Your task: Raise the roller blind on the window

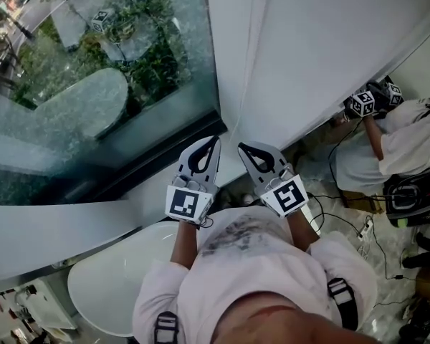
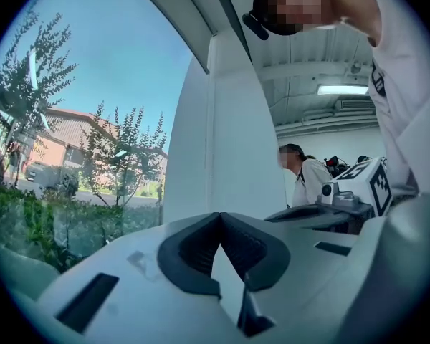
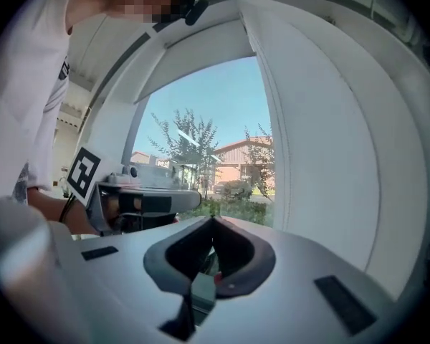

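Observation:
The white roller blind (image 1: 322, 49) hangs over the right part of the window (image 1: 93, 70), and a thin line runs down its left fold. My left gripper (image 1: 215, 140) and right gripper (image 1: 241, 146) are held side by side just below that fold, tips pointing at the blind's lower edge. Both are shut, jaw tips touching. In the left gripper view the left gripper (image 2: 219, 215) faces the white blind (image 2: 229, 135). The right gripper (image 3: 213, 219) looks at the glass, with the blind (image 3: 322, 142) to its right. I see nothing clearly held in either.
A dark window frame (image 1: 165, 160) runs below the glass. A white rounded surface (image 1: 107, 278) lies at lower left. A seated person (image 1: 408, 135) with marker cubes (image 1: 373, 99) is at the right, with cables (image 1: 358, 221) on the floor.

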The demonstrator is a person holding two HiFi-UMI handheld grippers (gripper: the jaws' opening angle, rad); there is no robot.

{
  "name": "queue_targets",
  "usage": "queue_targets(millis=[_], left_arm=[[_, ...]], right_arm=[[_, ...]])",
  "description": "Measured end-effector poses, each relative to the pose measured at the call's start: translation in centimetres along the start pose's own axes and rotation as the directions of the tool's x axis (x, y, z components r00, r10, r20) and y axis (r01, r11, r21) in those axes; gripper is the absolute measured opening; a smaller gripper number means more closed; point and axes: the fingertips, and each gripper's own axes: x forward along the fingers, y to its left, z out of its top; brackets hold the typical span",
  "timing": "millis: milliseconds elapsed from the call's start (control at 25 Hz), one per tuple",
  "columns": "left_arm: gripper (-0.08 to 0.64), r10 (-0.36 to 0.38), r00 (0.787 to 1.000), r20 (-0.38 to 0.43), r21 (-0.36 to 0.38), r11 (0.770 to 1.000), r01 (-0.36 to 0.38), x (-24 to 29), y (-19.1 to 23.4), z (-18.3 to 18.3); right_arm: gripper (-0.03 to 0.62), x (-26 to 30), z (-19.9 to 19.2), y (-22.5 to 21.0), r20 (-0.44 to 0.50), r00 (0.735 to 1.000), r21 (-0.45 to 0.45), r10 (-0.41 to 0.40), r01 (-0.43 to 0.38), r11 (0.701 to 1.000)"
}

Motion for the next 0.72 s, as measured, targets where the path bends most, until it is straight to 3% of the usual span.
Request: queue_targets(millis=[240,720], left_arm=[[0.006,0.009,1.0,-0.025,-0.017,1.0,-0.009,-0.5,-0.7,-1.7],[0.006,0.021,0.999,-0.03,-0.022,1.0,-0.022,-1.4,-0.7,-1.9]], right_arm=[[0.06,-0.3,-1.5,-0.3,-0.042,0.999,0.069,0.005,-0.003,0.998],[0.06,-0.3,-1.3,0.2,-0.039,0.999,0.051,0.001,0.001,0.999]])
